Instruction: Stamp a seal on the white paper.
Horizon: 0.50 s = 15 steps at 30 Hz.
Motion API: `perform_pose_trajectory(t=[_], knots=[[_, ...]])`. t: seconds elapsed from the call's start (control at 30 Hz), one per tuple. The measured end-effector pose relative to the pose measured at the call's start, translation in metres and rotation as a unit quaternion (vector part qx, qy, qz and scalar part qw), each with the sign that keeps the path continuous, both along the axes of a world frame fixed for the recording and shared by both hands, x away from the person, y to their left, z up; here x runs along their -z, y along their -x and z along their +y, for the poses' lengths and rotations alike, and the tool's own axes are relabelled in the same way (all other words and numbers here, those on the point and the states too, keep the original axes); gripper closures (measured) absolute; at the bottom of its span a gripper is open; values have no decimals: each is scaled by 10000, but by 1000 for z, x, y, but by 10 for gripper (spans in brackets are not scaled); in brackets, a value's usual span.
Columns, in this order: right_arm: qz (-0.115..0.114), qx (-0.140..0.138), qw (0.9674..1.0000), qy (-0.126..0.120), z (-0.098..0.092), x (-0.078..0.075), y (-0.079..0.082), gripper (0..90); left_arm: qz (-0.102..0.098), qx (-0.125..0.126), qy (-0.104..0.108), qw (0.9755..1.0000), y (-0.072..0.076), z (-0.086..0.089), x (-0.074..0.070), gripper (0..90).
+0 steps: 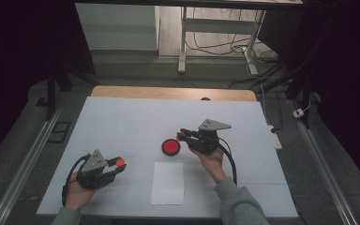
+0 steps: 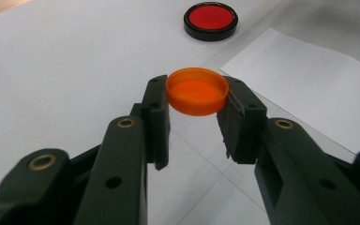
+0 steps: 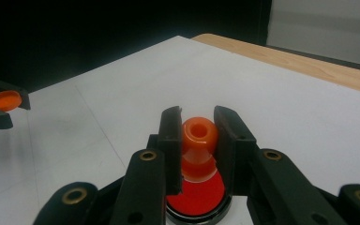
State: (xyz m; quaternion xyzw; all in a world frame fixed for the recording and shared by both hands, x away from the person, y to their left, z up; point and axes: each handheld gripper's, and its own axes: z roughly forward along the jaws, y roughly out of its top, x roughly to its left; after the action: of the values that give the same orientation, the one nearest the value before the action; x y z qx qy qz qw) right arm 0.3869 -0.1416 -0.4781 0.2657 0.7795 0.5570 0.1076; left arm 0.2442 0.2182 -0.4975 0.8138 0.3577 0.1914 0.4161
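The left gripper [image 1: 117, 165] is clamping an orange cap [image 2: 197, 91] near the table's [image 1: 122, 117] front left corner. The right gripper [image 1: 182, 136] is squeezing a small orange bottle [image 3: 199, 136] just above the black dish [image 1: 171, 147] holding red paint, mid-table beside the paper sheet [image 1: 168, 183].

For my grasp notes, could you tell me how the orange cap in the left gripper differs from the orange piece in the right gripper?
The orange cap is a shallow, wide disc with an open hollow; the orange piece is narrower, with a rounded top and a small centre hole. The cap hangs over bare table; the piece is above the red dish. Both are orange, translucent-looking plastic, clamped between black jaws.
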Motion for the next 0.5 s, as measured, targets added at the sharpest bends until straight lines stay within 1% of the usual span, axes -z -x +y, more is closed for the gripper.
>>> perform_pose_trajectory(t=[0.5], knots=[[10,-60,10000,9,-2,-1,6,731,1,-6,2,10000,0,1,0,648]])
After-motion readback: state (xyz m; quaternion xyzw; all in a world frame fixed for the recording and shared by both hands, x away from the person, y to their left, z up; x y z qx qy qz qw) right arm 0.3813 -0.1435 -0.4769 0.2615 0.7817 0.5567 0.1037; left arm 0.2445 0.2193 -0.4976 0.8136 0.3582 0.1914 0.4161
